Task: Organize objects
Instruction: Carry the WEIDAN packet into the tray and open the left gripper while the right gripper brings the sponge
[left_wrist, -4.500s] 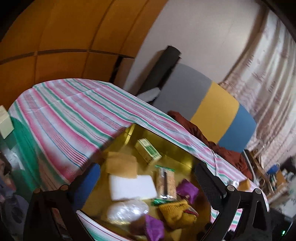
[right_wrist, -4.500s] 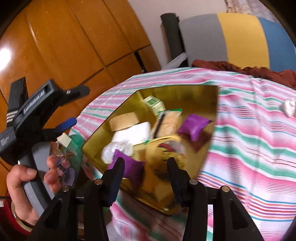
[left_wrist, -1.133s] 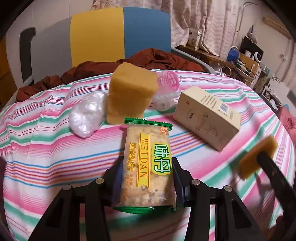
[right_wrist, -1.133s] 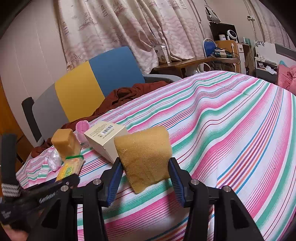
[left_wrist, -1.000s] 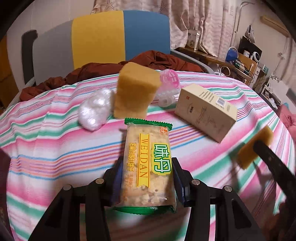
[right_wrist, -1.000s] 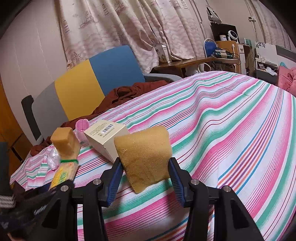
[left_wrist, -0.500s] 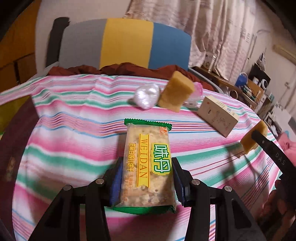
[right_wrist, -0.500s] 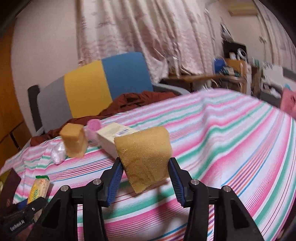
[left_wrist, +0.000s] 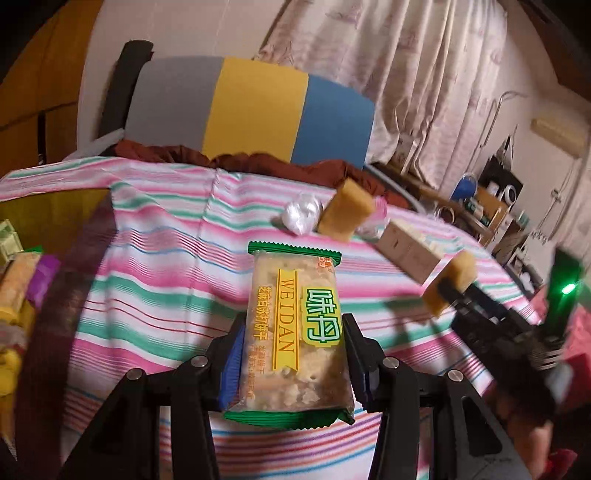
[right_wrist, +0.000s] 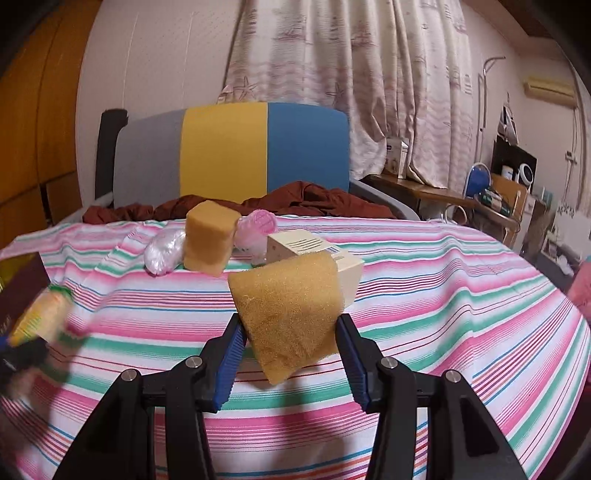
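Observation:
My left gripper (left_wrist: 291, 354) is shut on a cracker packet (left_wrist: 293, 332) with green ends and yellow label, held above the striped tablecloth (left_wrist: 166, 258). My right gripper (right_wrist: 288, 350) is shut on a flat tan sponge (right_wrist: 288, 310); the left wrist view shows it at the right as the tan sponge (left_wrist: 452, 280). The cracker packet (right_wrist: 40, 317) appears blurred at the left of the right wrist view. On the cloth lie a thick yellow sponge block (right_wrist: 208, 236), a crumpled clear plastic wad (right_wrist: 162, 251), a pink round item (right_wrist: 256, 225) and a cream carton (right_wrist: 314, 251).
A gold box (left_wrist: 22, 210) with several small items stands at the left edge of the table. Behind the table are a grey, yellow and blue chair back (right_wrist: 229, 147) with a brown cloth (right_wrist: 295, 203), curtains, and a cluttered side desk (right_wrist: 480, 206).
Both grippers have drawn back and swung left across the table, still holding their items; the objects on the cloth look smaller and the gold box has come into the left wrist view.

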